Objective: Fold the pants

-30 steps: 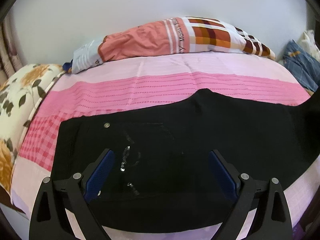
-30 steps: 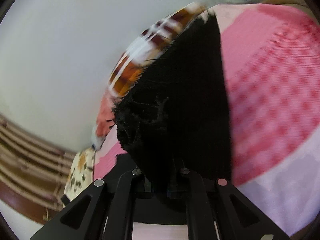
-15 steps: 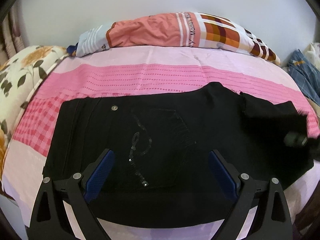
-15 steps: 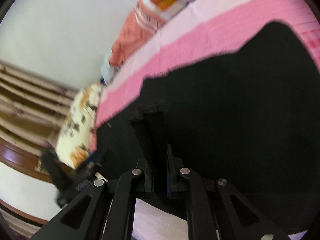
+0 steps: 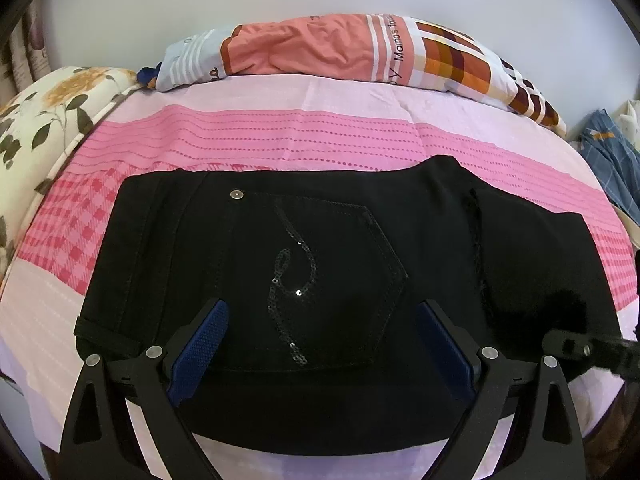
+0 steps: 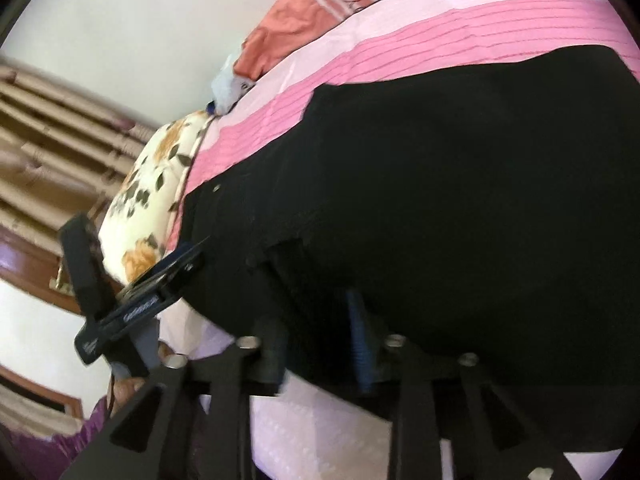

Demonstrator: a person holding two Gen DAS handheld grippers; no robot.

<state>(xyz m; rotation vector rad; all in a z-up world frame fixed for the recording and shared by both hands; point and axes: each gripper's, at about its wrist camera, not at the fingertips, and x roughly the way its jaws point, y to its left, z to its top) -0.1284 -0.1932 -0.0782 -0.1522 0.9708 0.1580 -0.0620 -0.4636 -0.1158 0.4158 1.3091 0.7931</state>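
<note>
We see the black pants (image 5: 328, 264) lying flat across the bed (image 5: 304, 148), along its near edge, on a sheet of pink stripes and checks. They are folded lengthwise, seat side up: a back pocket (image 5: 336, 280) faces us, stitched in a pointed shape and trimmed with a looping curl of dark sequins (image 5: 290, 276), and a small metal rivet (image 5: 237, 194) sits at the pocket's far left corner. The waistband runs down the left end, toward the bed's left edge (a belt loop sticks out there). At the right end a leg has been laid back over the rest, its frayed hem (image 5: 478, 256) forming a ragged line across the cloth.

Our left tool (image 5: 320, 336) hovers over the pocket with its blue pads (image 5: 200, 352) spread wide and nothing between them. Our right tool (image 6: 316, 344) is at the folded-over leg near the bed's near edge; its jaws are opening, with black cloth lying between them, pads parted from it.

A patchwork pillow (image 5: 360, 52) lies along the far edge and a floral pillow (image 5: 44, 120) at the left edge.
</note>
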